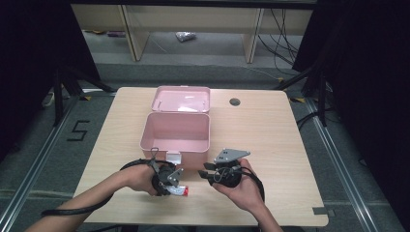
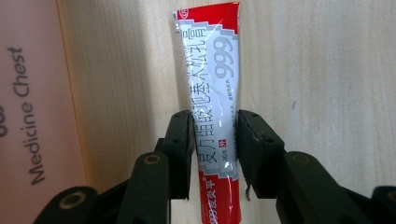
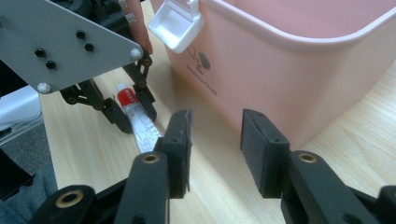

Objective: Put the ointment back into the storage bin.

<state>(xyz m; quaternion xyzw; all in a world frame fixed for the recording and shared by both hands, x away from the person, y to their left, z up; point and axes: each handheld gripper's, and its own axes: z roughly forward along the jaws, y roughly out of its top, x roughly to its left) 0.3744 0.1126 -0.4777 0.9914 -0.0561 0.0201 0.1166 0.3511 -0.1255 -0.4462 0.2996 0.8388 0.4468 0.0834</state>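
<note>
On the table (image 1: 270, 145) before the open pink box (image 1: 176, 133), left gripper (image 2: 215, 135) jaws grasp the ointment tube (image 2: 212, 93); right gripper (image 3: 215, 135) waits released. Next, likely: lift it into the box.

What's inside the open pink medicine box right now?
The pink medicine box shows only its bare pink floor and walls in the high view; nothing lies there. The strip just behind its near wall is hidden. The ointment tube lies outside, on the table.

red-and-white ointment tube (image 2: 215, 116), flat on table, seemingly capped
</note>
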